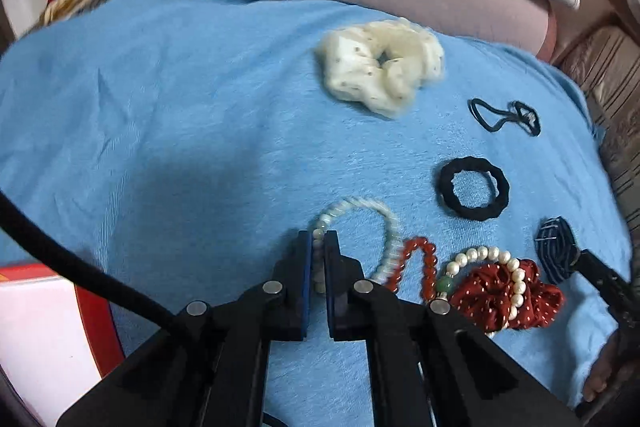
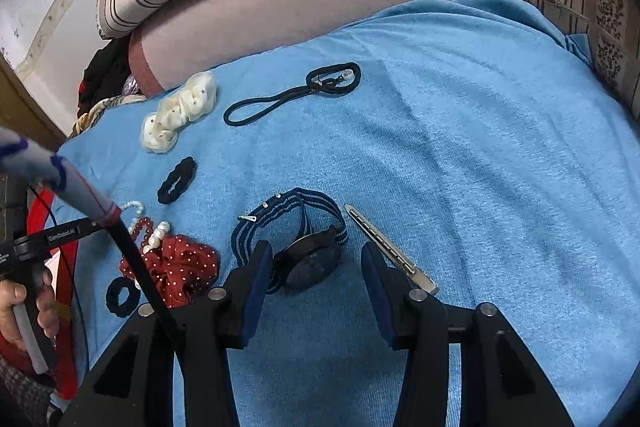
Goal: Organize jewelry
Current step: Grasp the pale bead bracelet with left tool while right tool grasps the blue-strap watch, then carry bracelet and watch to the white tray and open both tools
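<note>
From the left wrist view, the left claw [image 1: 319, 247] is pinched onto a short run of the pale bead bracelet [image 1: 362, 223], which lies on the blue towel [image 1: 160, 127] spread over what looks like a bed. The rest of that loop curves away and touches the red bead strand [image 1: 420, 259], which in turn lies against the pearl bracelet [image 1: 496, 267] draped over the red dotted scrunchie [image 1: 508, 295]. The risk here is a snag: lifting the pale loop could drag the red strand and pearls along, or the round beads could roll out of so narrow a grip. The black hair tie [image 1: 474, 193] and cream scrunchie [image 1: 380, 65] lie well apart and seem safe. From the right wrist view, the right claw [image 2: 316, 267] stands spread, pinching nothing, with the watch [image 2: 308, 263] on its striped strap lying between the fingers and a metal hair clip [image 2: 390, 251] just beside the right-hand finger. Closing from here might catch the clip together with the watch, or bite only the soft strap so the case swings. The thin black elastic [image 2: 292, 95] lies far off.
</note>
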The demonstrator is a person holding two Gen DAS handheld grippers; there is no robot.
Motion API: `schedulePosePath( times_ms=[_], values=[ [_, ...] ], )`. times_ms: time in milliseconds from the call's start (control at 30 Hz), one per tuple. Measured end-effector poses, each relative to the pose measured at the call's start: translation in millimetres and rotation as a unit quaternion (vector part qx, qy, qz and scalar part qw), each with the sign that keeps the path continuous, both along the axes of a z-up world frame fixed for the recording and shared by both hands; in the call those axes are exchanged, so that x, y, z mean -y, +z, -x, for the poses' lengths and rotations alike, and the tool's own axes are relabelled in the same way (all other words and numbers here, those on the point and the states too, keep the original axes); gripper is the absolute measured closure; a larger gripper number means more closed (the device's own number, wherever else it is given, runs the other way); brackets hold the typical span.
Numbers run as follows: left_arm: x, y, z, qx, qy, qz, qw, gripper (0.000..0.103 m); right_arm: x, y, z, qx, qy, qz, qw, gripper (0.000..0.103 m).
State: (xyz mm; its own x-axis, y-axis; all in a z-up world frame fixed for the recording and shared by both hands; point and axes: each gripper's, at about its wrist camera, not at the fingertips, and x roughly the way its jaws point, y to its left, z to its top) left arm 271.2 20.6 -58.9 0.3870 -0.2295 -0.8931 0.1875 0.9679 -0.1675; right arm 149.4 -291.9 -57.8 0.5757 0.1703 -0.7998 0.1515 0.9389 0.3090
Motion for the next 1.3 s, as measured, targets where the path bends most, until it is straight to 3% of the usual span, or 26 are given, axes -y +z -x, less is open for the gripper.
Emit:
schedulePosePath(
  times_ms=[133, 167, 233, 300, 467, 500, 567, 600, 833, 1100, 1300],
  values=[
    [-5.5, -4.2, 0.4, -0.002, -0.003, 0.010, 0.9999, 0.096, 0.8, -6.0, -5.1, -0.008, -0.009, -0.010, 1.000, 0.053],
    [-5.2, -5.4, 0.1, -0.003, -0.005, 0.012, 0.9999, 0.092, 0.8, -6.8, -6.0, -0.009, -0.011, -0.010, 1.000, 0.053],
    [-3.3, -8.1, 0.0, -0.007, -0.011, 0.029, 0.9995, 0.071, 1.4, -9.3, -8.0, -0.013, -0.014, -0.016, 1.000, 0.053],
    [2.5, -11.0, 0.3, -0.008, -0.015, 0.037, 0.9992, 0.061, 0.9, -10.4, -9.9, -0.016, -0.015, -0.020, 1.000, 0.053],
    [21.6, -15.5, 3.8, 0.010, -0.029, 0.003, 0.9995, 0.055, -4.2, -17.6, -12.0, -0.030, -0.013, -0.043, 0.999, 0.053],
    [25.7, -16.6, 3.5, 0.011, -0.030, -0.007, 0.9995, 0.058, -5.3, -19.5, -11.9, -0.032, -0.014, -0.043, 0.998, 0.053],
    [27.3, -16.0, 2.9, 0.011, -0.024, -0.019, 0.9995, 0.094, -7.6, -21.3, -11.3, -0.030, -0.016, -0.042, 0.999, 0.055],
    [26.1, -15.9, 1.8, -0.001, -0.020, -0.005, 0.9998, 0.098, -7.1, -20.9, -10.7, -0.030, -0.017, -0.045, 0.998, 0.057],
    [0.9, 16.3, 25.5, 0.014, 0.003, 0.032, 0.9994, 0.098, -3.0, 2.6, 9.0, -0.008, -0.024, -0.048, 0.999, 0.058],
    [-30.1, 76.5, 73.6, 0.063, 0.006, 0.031, 0.9975, 0.098, -16.2, 42.7, 38.0, 0.024, -0.006, -0.055, 0.998, 0.058],
    [-64.9, 111.1, 104.1, 0.094, 0.017, 0.025, 0.9951, 0.098, -57.2, 71.7, 52.9, 0.041, 0.044, -0.060, 0.996, 0.058]
  ],
)
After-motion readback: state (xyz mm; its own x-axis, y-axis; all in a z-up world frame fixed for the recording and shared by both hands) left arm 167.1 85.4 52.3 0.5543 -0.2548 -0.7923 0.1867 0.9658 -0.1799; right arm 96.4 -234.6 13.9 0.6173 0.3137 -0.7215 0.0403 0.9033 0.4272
